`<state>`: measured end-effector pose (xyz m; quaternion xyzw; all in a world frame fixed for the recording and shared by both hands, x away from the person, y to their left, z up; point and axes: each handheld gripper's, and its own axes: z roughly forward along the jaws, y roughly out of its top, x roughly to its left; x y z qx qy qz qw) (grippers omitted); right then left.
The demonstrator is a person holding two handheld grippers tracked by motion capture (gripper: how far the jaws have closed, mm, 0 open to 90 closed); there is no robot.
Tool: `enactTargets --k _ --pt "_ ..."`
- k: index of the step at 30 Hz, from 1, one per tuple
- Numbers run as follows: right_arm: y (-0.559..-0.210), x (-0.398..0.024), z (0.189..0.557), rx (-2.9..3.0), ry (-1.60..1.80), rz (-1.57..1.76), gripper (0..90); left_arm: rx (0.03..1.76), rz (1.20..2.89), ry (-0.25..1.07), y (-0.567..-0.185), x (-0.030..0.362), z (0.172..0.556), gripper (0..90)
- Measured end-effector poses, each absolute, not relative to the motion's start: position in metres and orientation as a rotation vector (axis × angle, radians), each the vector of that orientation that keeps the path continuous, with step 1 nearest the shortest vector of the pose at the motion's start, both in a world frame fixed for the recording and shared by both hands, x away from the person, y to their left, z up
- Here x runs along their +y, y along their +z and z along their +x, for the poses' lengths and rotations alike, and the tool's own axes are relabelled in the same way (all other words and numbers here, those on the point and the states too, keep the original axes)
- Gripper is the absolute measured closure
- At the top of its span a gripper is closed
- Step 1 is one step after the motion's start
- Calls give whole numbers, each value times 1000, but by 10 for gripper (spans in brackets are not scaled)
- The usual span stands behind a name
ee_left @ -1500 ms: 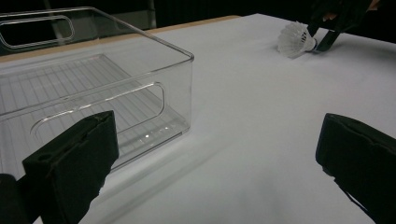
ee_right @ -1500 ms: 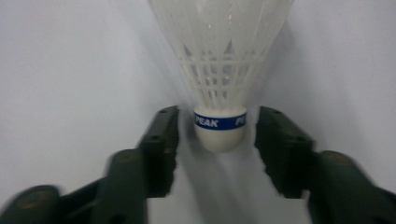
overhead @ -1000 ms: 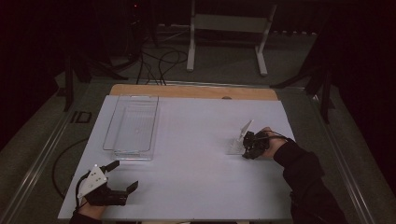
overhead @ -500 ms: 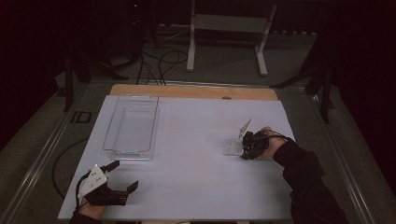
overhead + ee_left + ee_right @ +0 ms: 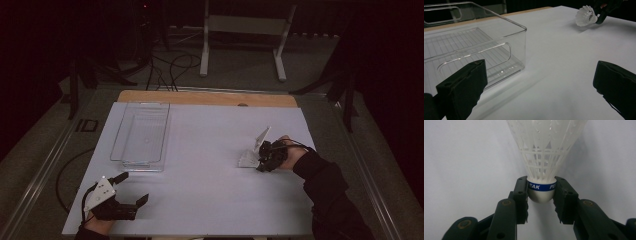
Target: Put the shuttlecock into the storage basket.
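A white plastic shuttlecock [image 5: 544, 150] with a blue band on its cork lies on the white table sheet at the right. My right gripper [image 5: 541, 187] is shut on its cork, one jaw on each side, with the skirt pointing away. From above, the shuttlecock [image 5: 248, 159] sits just left of the right gripper [image 5: 260, 159]. My left gripper [image 5: 131, 189] rests open near the front left corner with nothing between its jaws. Its own view, the left gripper [image 5: 541, 82], faces the far-off shuttlecock [image 5: 586, 16].
A clear plastic bin [image 5: 165, 132] stands empty at the back left, close ahead of the left gripper; its near wall [image 5: 499, 50] has a handle cutout. A wooden strip [image 5: 207, 98] borders the table's far edge. Cables and a stand sit on the floor beyond.
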<state>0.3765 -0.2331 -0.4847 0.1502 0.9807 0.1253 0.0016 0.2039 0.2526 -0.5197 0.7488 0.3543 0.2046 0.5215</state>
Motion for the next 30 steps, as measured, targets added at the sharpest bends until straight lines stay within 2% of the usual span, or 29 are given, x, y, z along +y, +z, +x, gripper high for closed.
enactTargets --k 30 --pt "-473 -205 360 3098 458 333 660 841 1833 475 -520 250 204 1"
